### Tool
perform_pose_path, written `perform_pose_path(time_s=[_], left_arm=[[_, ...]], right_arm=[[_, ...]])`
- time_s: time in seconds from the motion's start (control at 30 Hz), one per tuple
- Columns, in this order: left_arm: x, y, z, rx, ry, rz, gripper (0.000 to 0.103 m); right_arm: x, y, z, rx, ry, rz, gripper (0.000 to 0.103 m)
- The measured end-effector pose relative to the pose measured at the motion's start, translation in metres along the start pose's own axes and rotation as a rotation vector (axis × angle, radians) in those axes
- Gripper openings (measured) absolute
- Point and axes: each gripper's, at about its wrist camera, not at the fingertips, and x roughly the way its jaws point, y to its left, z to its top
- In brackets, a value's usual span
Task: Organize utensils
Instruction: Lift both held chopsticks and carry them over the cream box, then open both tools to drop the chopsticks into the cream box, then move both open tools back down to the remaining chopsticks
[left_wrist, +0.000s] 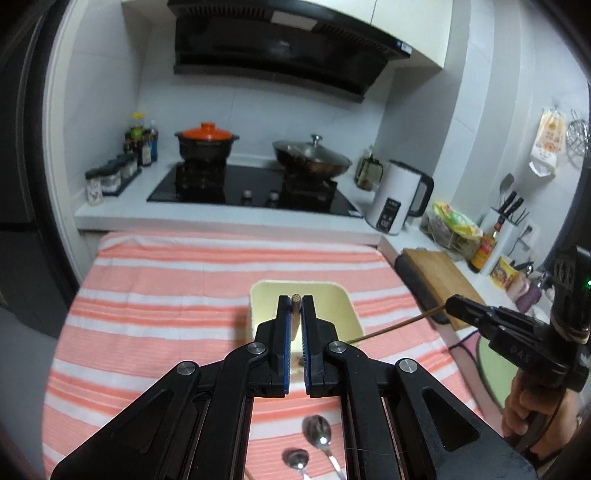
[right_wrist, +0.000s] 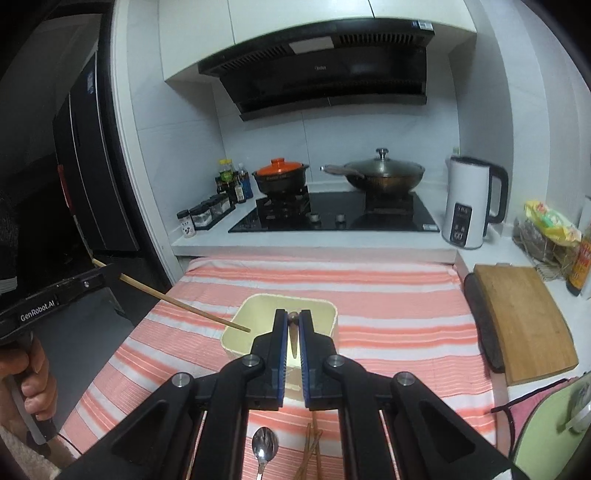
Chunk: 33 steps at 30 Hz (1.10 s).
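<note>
A cream square container (left_wrist: 341, 291) (right_wrist: 258, 301) sits on the pink striped cloth. My left gripper (left_wrist: 295, 300) is shut on a wooden chopstick (left_wrist: 296, 306), seen end-on between the pads and aimed at the container. From the right wrist view, the left gripper (right_wrist: 116, 274) comes in from the left and its chopstick (right_wrist: 184, 306) has its tip at the container's left rim. My right gripper (right_wrist: 294, 316) is shut on another chopstick (right_wrist: 293, 338). In the left wrist view the right gripper (left_wrist: 450, 305) holds that chopstick (left_wrist: 391, 326) slanting toward the container's right edge.
Two metal spoons (left_wrist: 318, 439) (left_wrist: 296, 459) and loose chopsticks (right_wrist: 310, 448) lie on the cloth (left_wrist: 166, 295) near me. A wooden cutting board (right_wrist: 524, 321) is on the right counter, with a white kettle (right_wrist: 467, 203), a stove, a clay pot (right_wrist: 280, 177) and a wok (right_wrist: 384, 175) behind.
</note>
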Motion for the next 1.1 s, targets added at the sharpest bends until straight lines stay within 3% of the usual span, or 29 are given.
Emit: perform_pose_path(time_s=[0.13,0.33,0.37,0.4,0.43,0.47,0.53,0.63,0.73,0.93,1.1], left_arm=[[0.027,0.0,-0.014,0.001,0.08,-0.005,0.003],[0.039,0.003,-0.03,-0.006,0.106,-0.007,0.007],[0.039,0.004,-0.031,-0.012,0.107,-0.01,0.011],[0.037,0.006,-0.032,-0.016,0.109,-0.017,0.028],[0.033,0.007,-0.034,-0.016,0.104,-0.017,0.044],[0.027,0.008,-0.037,-0.01,0.092,-0.01,0.05],[0.01,0.008,-0.045,0.009,0.07,-0.009,0.067],[-0.021,0.013,-0.067,0.031,0.047,0.001,0.087],[-0.05,0.024,-0.102,0.051,0.026,0.045,0.094],[-0.075,0.073,-0.216,-0.002,0.08,0.256,0.095],[-0.086,0.096,-0.285,-0.112,0.167,0.276,0.095]], right_arm=[[0.019,-0.008,-0.012,0.019,0.042,0.012,0.006],[0.031,-0.008,-0.026,0.008,0.047,0.049,0.01],[0.031,-0.008,-0.028,0.007,0.042,0.055,0.01],[0.03,-0.008,-0.029,0.006,0.039,0.057,0.01],[0.028,-0.008,-0.03,0.008,0.033,0.065,0.018],[0.024,-0.009,-0.031,0.013,0.024,0.07,0.034],[0.012,-0.009,-0.034,0.02,-0.01,0.073,0.049],[-0.012,-0.007,-0.041,-0.018,-0.056,0.057,0.05],[-0.036,-0.008,-0.059,-0.068,-0.089,0.026,0.054],[-0.062,-0.022,-0.147,-0.161,-0.056,-0.087,0.057],[-0.064,-0.041,-0.248,-0.212,0.098,-0.217,0.057]])
